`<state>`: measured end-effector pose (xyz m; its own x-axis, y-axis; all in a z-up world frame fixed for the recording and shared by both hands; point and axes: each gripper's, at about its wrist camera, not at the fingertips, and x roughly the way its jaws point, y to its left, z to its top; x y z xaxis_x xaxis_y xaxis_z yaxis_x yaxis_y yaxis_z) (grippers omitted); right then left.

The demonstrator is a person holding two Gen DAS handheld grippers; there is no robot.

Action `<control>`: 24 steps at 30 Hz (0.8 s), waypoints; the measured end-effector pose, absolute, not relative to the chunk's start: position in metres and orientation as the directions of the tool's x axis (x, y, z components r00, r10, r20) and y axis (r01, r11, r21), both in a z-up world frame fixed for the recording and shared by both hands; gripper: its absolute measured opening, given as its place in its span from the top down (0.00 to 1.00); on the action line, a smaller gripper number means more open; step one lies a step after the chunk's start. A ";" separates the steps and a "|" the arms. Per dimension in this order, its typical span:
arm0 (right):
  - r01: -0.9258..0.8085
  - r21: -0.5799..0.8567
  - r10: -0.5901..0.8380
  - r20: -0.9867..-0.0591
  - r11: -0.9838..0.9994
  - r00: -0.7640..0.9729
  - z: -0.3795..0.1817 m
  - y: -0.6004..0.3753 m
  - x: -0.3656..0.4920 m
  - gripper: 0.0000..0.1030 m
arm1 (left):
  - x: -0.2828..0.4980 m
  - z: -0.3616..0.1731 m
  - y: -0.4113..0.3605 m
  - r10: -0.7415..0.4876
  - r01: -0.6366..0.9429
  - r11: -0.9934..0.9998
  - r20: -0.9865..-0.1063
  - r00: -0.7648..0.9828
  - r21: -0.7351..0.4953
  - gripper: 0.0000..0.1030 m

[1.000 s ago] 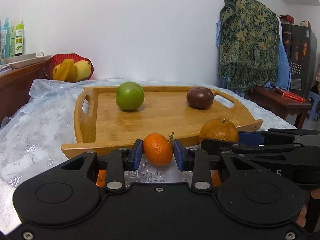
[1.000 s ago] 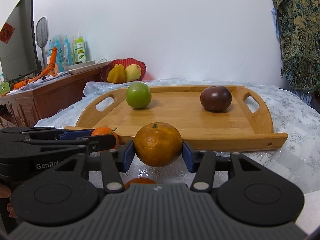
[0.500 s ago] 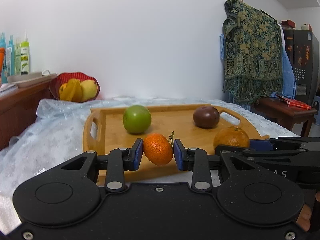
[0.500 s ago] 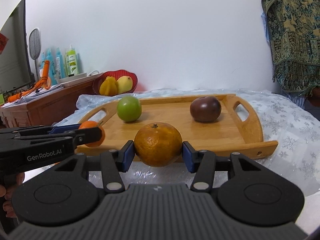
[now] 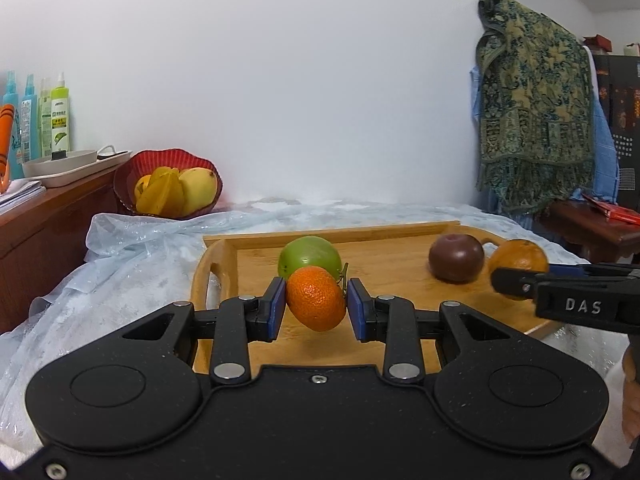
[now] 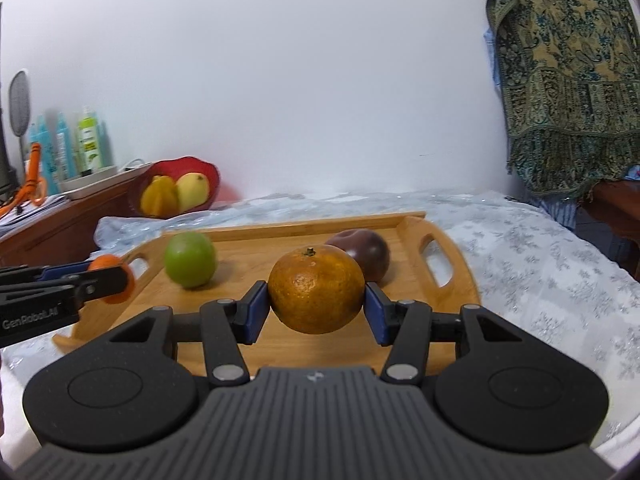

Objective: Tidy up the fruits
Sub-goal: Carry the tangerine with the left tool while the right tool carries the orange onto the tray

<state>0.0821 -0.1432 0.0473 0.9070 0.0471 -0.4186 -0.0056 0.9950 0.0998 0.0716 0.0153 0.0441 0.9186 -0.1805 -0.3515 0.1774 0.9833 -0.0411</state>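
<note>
My left gripper [image 5: 316, 304] is shut on a small bright tangerine [image 5: 316, 300] with a green stem, held in the air over the near part of the wooden tray [image 5: 392, 344]. My right gripper [image 6: 316, 304] is shut on a larger dull orange [image 6: 316, 288], also above the tray [image 6: 444, 280]. On the tray lie a green apple [image 5: 310, 254] [image 6: 190, 260] at the left and a dark purple fruit [image 5: 456, 256] [image 6: 370, 254] at the right. Each gripper shows in the other's view, the right one [image 5: 516, 276] and the left one [image 6: 108, 280], each with its fruit.
A red bowl [image 5: 168, 164] [image 6: 208, 172] of yellow fruit stands at the back left beside a wooden sideboard [image 5: 52, 208] with spray bottles. The table wears a pale plastic-covered cloth [image 6: 540, 264]. A patterned throw [image 5: 536, 112] hangs at the right over a low wooden stand.
Both grippers have risen and moved forward with their fruits, from in front of the tray's near edge to above the tray. The apple and purple fruit have not moved.
</note>
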 end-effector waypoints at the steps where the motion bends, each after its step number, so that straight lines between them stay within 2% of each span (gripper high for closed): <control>1: 0.002 0.099 0.040 -0.420 0.995 0.907 0.048 -0.145 0.084 0.47 | 0.075 0.044 0.016 -0.180 0.176 0.983 -0.355 0.918 -0.044 0.70; 24: 0.067 0.072 -0.025 -0.481 0.995 0.876 0.040 -0.151 0.109 0.47 | 0.122 0.031 0.007 -0.162 0.161 0.986 -0.416 0.895 -0.038 0.70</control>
